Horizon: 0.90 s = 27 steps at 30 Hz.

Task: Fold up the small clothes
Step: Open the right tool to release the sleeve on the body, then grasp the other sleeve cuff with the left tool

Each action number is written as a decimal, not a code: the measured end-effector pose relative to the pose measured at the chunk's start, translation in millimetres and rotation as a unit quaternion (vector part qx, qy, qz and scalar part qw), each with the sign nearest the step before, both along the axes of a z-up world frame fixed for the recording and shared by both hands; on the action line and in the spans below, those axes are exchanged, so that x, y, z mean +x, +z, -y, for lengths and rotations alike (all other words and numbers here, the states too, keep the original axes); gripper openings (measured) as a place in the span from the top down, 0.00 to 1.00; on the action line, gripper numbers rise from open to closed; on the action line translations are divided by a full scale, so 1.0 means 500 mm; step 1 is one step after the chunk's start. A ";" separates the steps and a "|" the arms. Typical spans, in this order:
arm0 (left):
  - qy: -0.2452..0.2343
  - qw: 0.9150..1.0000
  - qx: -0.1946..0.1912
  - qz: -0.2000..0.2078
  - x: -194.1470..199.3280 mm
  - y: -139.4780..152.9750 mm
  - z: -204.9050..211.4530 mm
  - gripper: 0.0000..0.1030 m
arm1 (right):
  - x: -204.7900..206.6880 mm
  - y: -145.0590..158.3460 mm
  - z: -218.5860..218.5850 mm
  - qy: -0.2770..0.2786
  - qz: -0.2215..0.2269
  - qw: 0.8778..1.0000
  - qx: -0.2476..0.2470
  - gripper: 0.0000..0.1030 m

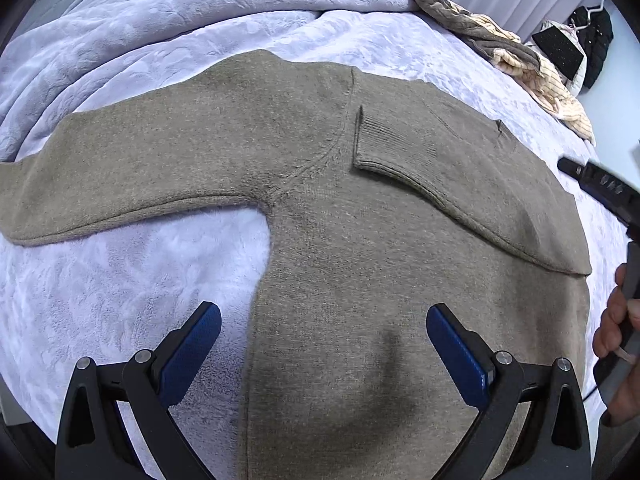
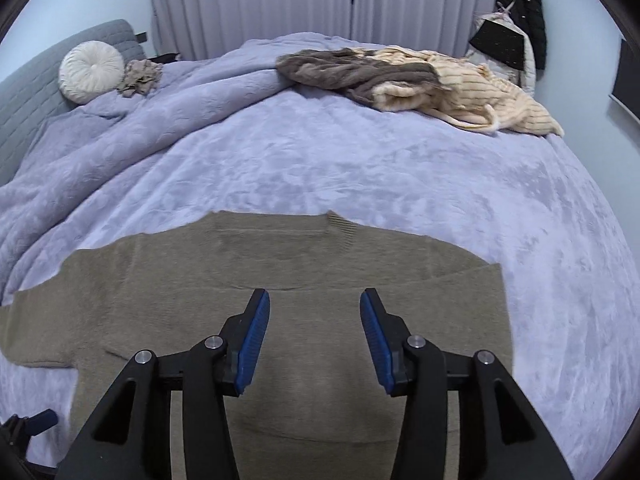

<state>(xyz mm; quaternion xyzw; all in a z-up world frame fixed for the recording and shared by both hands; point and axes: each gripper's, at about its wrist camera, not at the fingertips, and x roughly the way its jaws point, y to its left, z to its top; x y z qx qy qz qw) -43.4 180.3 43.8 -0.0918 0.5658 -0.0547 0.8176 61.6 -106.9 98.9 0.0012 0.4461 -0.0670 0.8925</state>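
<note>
Sweater: olive-brown knit sweater (image 1: 360, 240) spread flat on the lavender bedspread (image 1: 120, 300), at the near edge of the bed, its hem toward the person.
Folded sleeve: the sleeve on the right is already laid across the chest, its ribbed cuff (image 1: 394, 142) ending near the middle.
Unfolded sleeve: the other sleeve (image 1: 120, 172) runs straight out to the left, its long axis along the bed's near edge.
Left gripper: left gripper (image 1: 324, 354) hovers above the sweater's lower left side seam, fingers spread wide, nothing between them.
Right gripper: right gripper (image 2: 315, 338) hangs over the body of the sweater, jaws about half apart and empty.
Key relation: the outstretched sleeve lies on the left gripper's side, so that hand looks nearer for the next fold; the sleeve must likely swing inward across the chest.
Surroundings: heap of grey and cream clothes (image 2: 420, 76) at the bed's far right corner; round white cushion (image 2: 91, 71) at the far left.
</note>
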 end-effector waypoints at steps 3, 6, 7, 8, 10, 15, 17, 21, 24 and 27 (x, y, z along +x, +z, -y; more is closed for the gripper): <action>0.001 1.000 0.002 -0.001 0.002 0.000 0.000 0.00 | 0.013 -0.053 0.068 -0.090 -0.051 0.992 -0.073 0.43; 0.005 1.000 0.005 -0.005 0.010 -0.003 0.009 0.00 | 0.019 -0.118 0.108 -0.140 -0.106 0.982 -0.065 0.43; 0.006 1.000 0.006 -0.006 0.014 -0.004 0.014 0.00 | 0.020 -0.129 0.095 -0.134 -0.109 0.982 -0.074 0.43; 0.007 1.000 0.006 -0.006 0.015 -0.005 0.014 0.00 | 0.020 -0.134 0.073 -0.127 -0.107 0.982 -0.093 0.43; 0.009 1.000 0.010 -0.007 0.014 -0.006 0.013 0.00 | 0.023 -0.138 0.011 -0.096 -0.098 0.983 -0.123 0.43; 0.019 1.000 0.011 -0.007 0.003 -0.005 -0.001 0.00 | 0.030 -0.158 -0.157 -0.016 -0.086 0.984 -0.158 0.43; 0.024 1.000 0.012 -0.006 -0.003 -0.002 -0.009 0.00 | 0.028 -0.167 -0.211 -0.005 -0.079 0.978 -0.195 0.44; 0.032 0.999 0.012 -0.003 -0.011 0.005 -0.025 0.00 | 0.031 -0.162 -0.269 0.036 -0.069 0.981 -0.179 0.44; 0.038 0.999 0.013 -0.002 -0.011 0.007 -0.033 0.00 | 0.026 -0.149 -0.301 0.050 -0.056 0.983 -0.169 0.40; 0.043 0.999 0.015 -0.003 -0.010 0.007 -0.040 0.00 | 0.035 -0.169 -0.330 0.082 -0.088 0.981 -0.153 0.40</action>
